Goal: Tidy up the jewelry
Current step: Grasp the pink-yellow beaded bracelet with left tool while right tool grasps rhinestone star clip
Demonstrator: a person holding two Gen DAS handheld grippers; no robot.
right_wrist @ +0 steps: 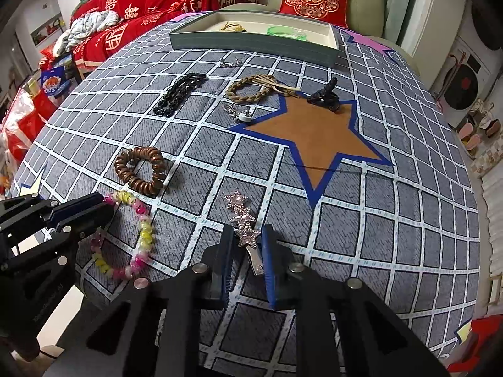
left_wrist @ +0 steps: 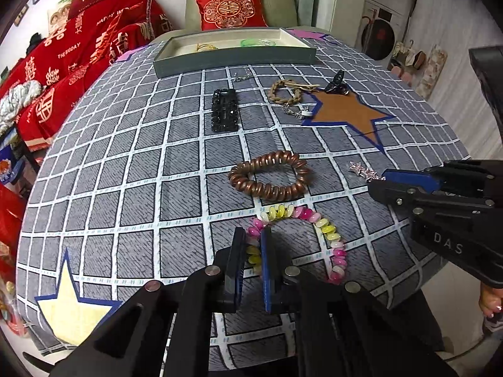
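Near arc of the pink-and-yellow bracelet hidden behind the left gripper. Tray contents partly masked by its near wall; the small silver chain is too small to resolve.

left gripper: low at the near edge of the tablecloth, fingers set close on either side of the pink-and-yellow bead bracelet's near-left arc; whether they pinch it cannot be told.
pink-and-yellow bead bracelet: lies flat, just nearer than the copper coil bracelet.
copper coil bracelet: landmark, mid-cloth, lying flat.
right gripper: right of the copper coil bracelet, tips at the star hair clip; its jaw state is unclear.
black beaded piece: beyond the copper coil bracelet, slightly left.
braided tan bracelet: beyond the copper coil bracelet.
tray: farthest beyond the copper coil bracelet.
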